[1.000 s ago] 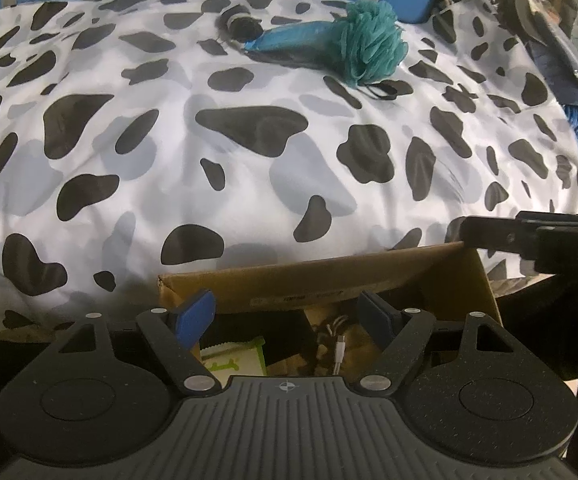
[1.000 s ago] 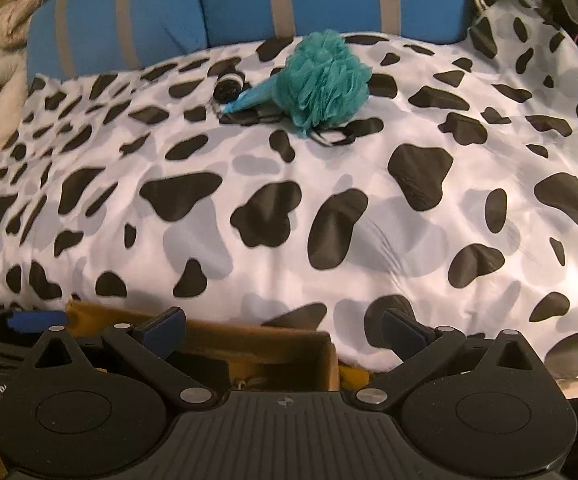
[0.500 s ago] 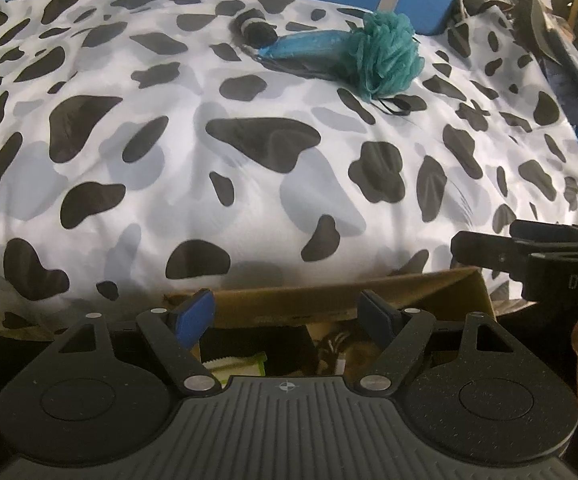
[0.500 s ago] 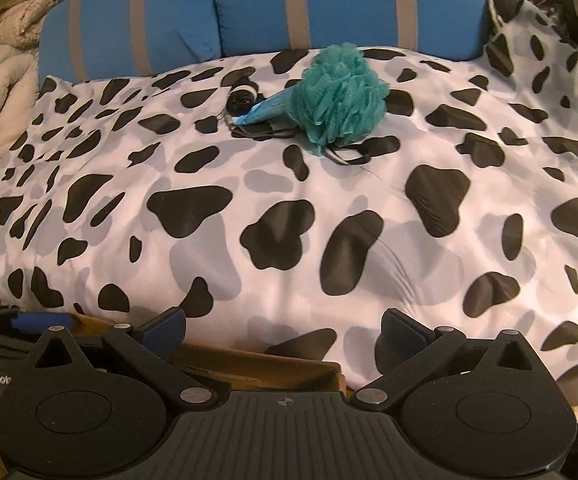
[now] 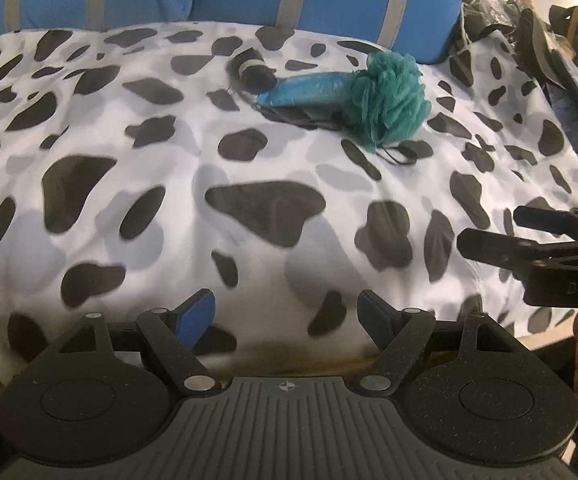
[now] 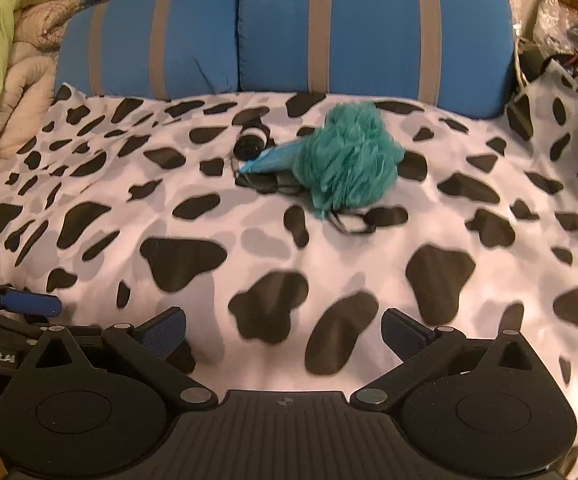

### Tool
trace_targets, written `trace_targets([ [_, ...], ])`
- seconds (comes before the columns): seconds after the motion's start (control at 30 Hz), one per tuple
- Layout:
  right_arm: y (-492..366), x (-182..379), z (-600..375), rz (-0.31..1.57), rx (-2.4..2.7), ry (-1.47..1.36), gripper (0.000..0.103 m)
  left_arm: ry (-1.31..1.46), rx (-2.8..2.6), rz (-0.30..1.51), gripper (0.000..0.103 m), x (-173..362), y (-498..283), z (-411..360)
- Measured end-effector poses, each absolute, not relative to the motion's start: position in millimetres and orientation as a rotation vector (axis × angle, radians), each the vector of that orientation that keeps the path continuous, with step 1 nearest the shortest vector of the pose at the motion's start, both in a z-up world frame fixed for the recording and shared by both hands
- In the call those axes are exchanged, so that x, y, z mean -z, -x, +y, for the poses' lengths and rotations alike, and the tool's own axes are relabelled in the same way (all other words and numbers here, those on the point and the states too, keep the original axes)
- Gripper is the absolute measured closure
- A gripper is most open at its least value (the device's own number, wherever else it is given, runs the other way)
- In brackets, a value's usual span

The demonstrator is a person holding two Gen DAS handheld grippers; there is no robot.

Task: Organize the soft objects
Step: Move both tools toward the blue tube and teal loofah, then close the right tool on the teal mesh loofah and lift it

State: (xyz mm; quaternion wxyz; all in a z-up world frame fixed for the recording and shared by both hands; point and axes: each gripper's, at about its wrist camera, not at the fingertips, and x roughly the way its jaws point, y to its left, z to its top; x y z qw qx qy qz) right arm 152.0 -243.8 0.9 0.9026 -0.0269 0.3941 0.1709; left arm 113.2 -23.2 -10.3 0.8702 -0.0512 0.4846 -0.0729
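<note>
Right wrist view gives us the widest look: a cow-print cover (image 6: 329,264) fills the scene, with two blue striped cushions (image 6: 369,28) along its far edge and rumpled beige and green bedding (image 6: 5,40) at far left. Far from both tools, near the middle of the cover, lies a small cluster. Its biggest piece is a teal mesh pouf (image 6: 347,160), with a light blue pouch-like piece (image 6: 269,158) touching its left side, a small dark roll with a pale band (image 6: 253,140) just beyond that, and thin black loops (image 6: 353,222) on the pouf's near side.

Our right gripper (image 6: 285,330) hangs released and empty over the near part of the cover; so does our left gripper (image 5: 287,314), spread wide with nothing between the pads.

We judge this to be the reach toward the next soft item. The next move calls for carrying one gripper far across the cover, straddling the pouf, and closing gently so the mesh compresses without snagging the loops.
</note>
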Motion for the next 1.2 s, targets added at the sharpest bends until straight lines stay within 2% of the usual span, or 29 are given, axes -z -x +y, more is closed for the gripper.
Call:
trace_targets([
  [0.9, -267.3, -4.5, -250.8, 0.700, -0.325, -0.003, 0.000, 0.106, 0.153, 0.939, 0.025, -1.3, -218.9, -3.7],
  [1.2, -314.7, 10.9, -257.4, 0.745, -0.272, -0.097, 0.000, 0.115, 0.180, 0.939, 0.025, -4.0, -227.5, -10.7],
])
